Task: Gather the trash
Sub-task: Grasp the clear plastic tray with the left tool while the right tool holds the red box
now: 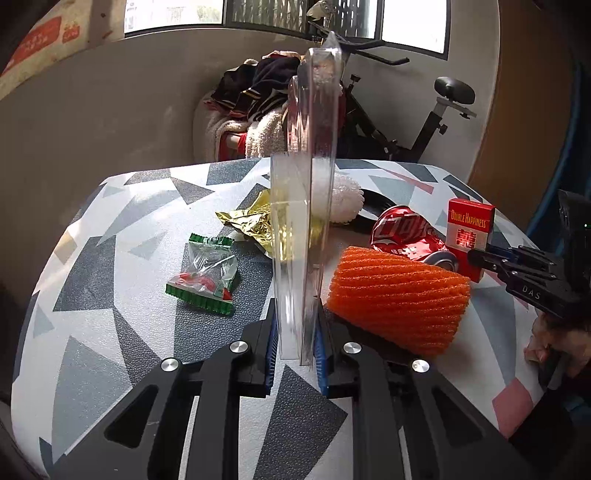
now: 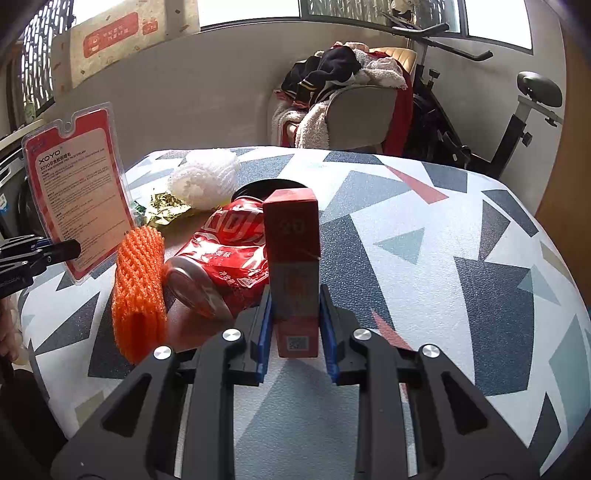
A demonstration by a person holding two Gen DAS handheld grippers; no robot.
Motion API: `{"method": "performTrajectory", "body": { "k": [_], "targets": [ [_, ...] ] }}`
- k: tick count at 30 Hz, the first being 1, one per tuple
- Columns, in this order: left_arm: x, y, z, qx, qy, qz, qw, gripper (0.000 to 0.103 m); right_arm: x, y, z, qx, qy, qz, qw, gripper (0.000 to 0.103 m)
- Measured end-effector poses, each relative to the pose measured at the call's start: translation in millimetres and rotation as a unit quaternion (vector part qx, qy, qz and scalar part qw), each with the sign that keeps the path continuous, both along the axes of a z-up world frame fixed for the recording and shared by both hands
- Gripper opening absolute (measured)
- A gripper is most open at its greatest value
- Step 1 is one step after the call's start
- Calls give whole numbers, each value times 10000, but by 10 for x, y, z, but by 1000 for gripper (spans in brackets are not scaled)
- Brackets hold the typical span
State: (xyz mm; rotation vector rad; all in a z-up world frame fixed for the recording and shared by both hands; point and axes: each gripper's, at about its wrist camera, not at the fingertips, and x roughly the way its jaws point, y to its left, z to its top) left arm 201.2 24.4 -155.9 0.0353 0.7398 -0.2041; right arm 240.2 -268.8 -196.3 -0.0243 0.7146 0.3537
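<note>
Mid-pickup, the left tool (image 1: 295,350) was clamped on the upright blister pack (image 1: 306,206) and the right tool (image 2: 295,332) closed on the cigarette box (image 2: 293,266), the crushed can (image 2: 225,258) at its ten o'clock; next, I judged, both needed carrying off the bench (image 2: 443,258).

We see daylight pouring in from the windows (image 1: 177,14) along the top of both frames, blown out to white. The table (image 1: 110,229) is evenly lit with soft shadows. Glare streaks the clear plastic pack (image 1: 306,206) at centre. Fisheye bending curves the edges, and the corners go dark.
</note>
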Motion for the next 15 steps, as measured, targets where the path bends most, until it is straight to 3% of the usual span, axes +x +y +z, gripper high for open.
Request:
{"method": "performTrajectory", "body": {
  "k": [8, 15],
  "targets": [
    [-285, 20, 199, -45, -174, -89, 9998, 17, -136, -56, 88, -41, -62, -198, 9998, 26],
    [-586, 21, 304, -151, -247, -149, 9995, 17, -555, -72, 314, 129, -212, -245, 9994, 26]
  ]
}}
